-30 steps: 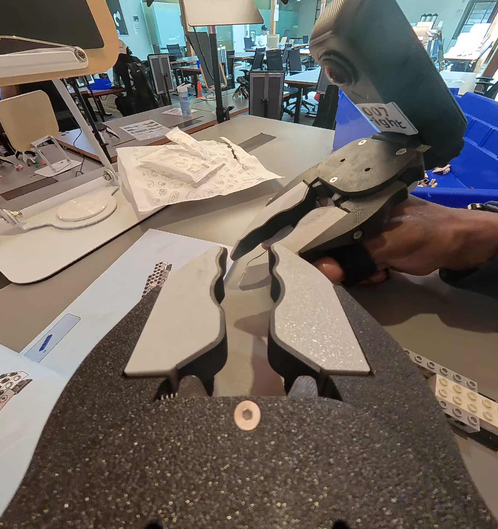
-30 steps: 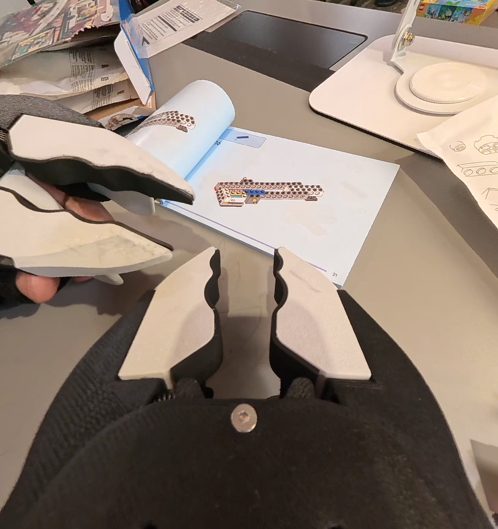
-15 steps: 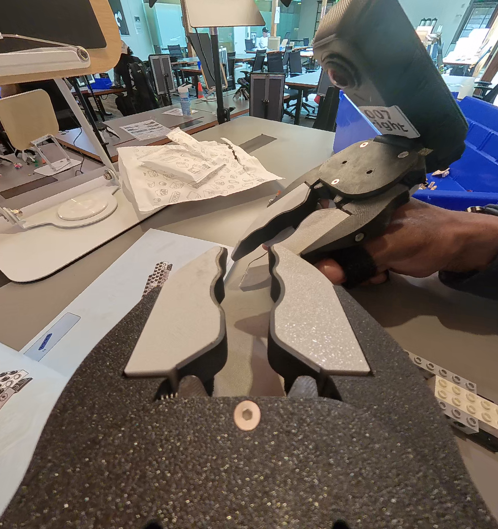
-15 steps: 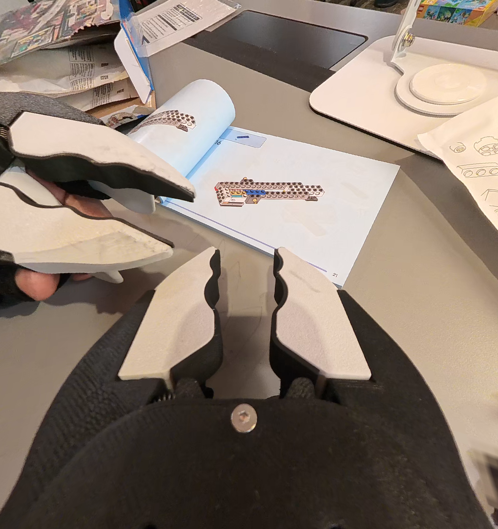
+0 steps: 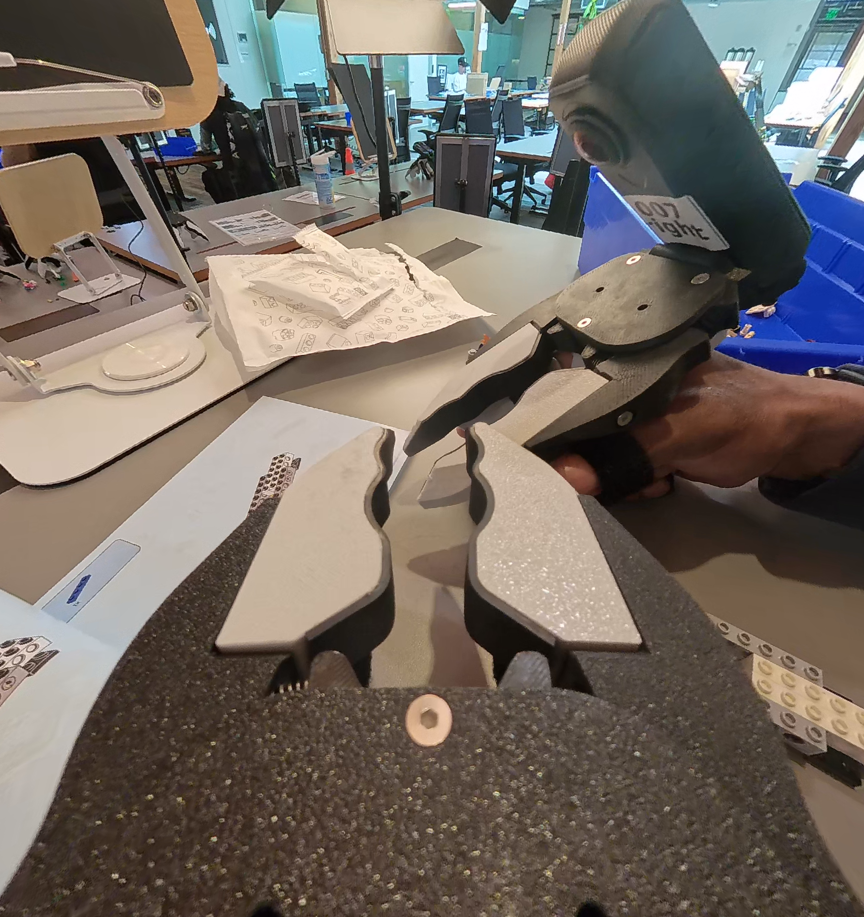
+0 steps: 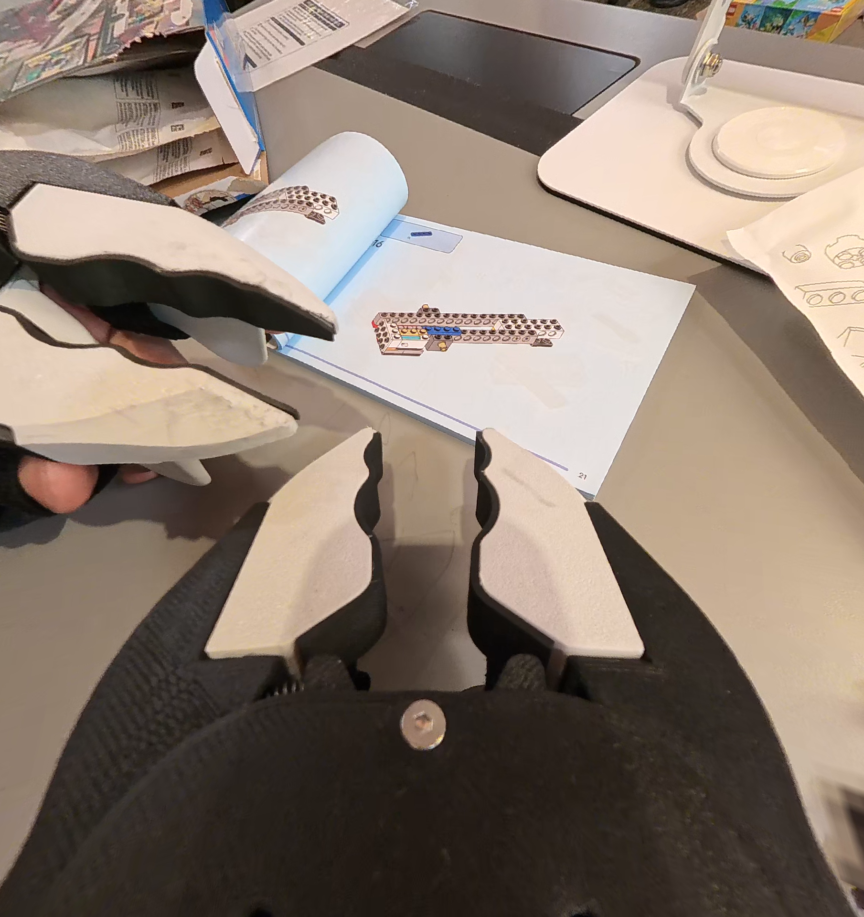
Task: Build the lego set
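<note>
Nothing real has moved in the last second. Both tools sit where they were, and the right one has only drifted up a hair in the left wrist view.

- The open instruction booklet lies flat on the grey bench. Its left page is curled up, and its near edge is just ahead of the right tool's tips.
- The right tool is spread with only bare bench between its fingers. It grips nothing and is tilted down toward the booklet's near edge.
- The left tool is also spread and empty, hovering over the booklet's near-left corner beside the curled page. The two tools are tip to tip and very near each other. I can't tell from these angles whether they actually touch.
- A hand grips the right tool's handle low over the bench.
- Further out, a pale brick-plate assembly lies on the bench to the right of the left tool.
- A white stand base sits beyond the booklet, with a printed paper bag overlapping its edge.
- Torn packaging is piled at far left and blue bins stand at far right.
</note>
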Demonstrator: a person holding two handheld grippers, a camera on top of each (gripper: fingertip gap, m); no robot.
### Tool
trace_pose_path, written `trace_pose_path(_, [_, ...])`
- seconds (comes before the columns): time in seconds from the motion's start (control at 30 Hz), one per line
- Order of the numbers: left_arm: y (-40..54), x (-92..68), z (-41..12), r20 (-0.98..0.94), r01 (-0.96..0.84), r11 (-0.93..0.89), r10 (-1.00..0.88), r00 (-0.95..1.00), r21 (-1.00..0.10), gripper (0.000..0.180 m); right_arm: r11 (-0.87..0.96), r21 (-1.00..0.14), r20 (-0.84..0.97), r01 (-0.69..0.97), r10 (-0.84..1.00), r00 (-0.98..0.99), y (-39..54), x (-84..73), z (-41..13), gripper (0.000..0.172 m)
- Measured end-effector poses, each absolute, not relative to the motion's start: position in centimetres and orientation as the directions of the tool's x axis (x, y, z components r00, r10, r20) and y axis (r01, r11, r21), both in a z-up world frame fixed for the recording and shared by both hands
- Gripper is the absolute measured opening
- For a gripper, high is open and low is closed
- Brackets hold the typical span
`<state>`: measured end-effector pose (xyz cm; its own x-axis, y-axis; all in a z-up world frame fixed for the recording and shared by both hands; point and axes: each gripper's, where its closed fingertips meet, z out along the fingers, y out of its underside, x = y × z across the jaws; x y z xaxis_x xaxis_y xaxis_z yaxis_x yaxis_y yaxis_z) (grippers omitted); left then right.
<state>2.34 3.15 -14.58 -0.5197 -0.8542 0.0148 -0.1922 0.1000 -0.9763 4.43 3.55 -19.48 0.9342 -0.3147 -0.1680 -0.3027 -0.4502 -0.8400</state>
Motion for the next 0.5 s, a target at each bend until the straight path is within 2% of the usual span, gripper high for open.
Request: trace_pose_path(0.5, [3.38,2.32,-14.53,0.042,-0.201,0.075,-0.853,-0.521,-0.977,0.028,-0.423,-0.849,-0.199,-0.318,-0.302,0.932,3.61,4.5,-19.12,0.035])
